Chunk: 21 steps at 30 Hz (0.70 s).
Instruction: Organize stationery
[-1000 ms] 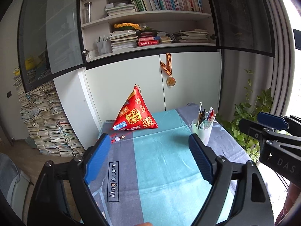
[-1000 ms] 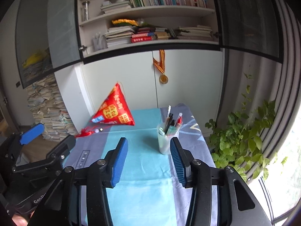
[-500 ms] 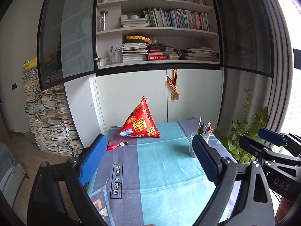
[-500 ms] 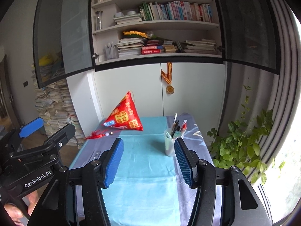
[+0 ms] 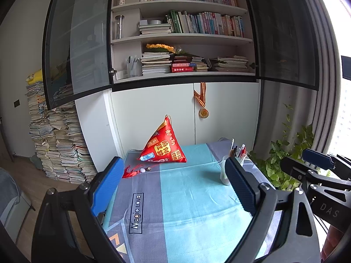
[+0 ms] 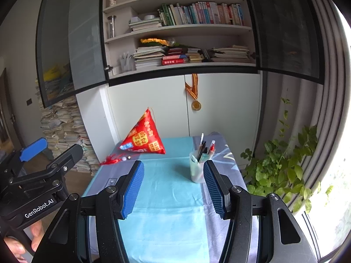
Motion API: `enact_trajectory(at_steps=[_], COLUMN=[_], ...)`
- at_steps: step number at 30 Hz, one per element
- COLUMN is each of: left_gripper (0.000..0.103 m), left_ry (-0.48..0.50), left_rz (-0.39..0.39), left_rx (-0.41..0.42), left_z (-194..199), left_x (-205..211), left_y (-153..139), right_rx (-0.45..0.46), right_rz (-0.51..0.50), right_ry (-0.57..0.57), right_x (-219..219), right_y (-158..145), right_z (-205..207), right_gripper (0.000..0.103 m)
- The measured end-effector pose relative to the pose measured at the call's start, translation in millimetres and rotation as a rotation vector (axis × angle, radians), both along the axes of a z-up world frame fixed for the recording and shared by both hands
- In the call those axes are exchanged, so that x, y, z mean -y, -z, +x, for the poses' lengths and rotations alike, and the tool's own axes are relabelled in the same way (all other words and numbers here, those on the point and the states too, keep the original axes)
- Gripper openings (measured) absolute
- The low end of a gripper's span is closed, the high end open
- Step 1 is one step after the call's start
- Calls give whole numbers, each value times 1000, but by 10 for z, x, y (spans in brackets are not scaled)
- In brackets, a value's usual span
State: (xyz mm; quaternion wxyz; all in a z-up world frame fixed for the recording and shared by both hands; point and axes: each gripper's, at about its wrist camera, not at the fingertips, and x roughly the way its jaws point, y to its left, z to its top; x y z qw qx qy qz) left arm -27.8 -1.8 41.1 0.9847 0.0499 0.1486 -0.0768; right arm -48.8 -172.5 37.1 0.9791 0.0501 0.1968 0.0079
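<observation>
Big bookcase (image 5: 184, 32) fills the back wall, and there's a table (image 6: 166, 188) in front of it under a blue and grey cloth. A red pyramid cushion (image 5: 163, 145) sits at the far end. The pen cup (image 6: 197, 168) is on the right side of the table, pens (image 6: 205, 146) standing in it. The left gripper (image 5: 172, 187) has its jaws wide apart with nothing in them. Right gripper (image 6: 173, 186) is parted too, also empty.
</observation>
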Motion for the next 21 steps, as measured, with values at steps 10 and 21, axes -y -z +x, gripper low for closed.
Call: enact_trajectory(at_steps=[10, 21], left_gripper=[93, 93], left_ry=[-13, -17], left_rz=[-10, -17], left_rx=[5, 24], left_z=[5, -38], left_x=[-46, -64], left_y=[-17, -51], right_rx=[9, 17], right_rz=[5, -1], right_ry=[-1, -16], right_x=[-7, -95], right_y=[-28, -54], right_z=[10, 11], right_gripper=[57, 57])
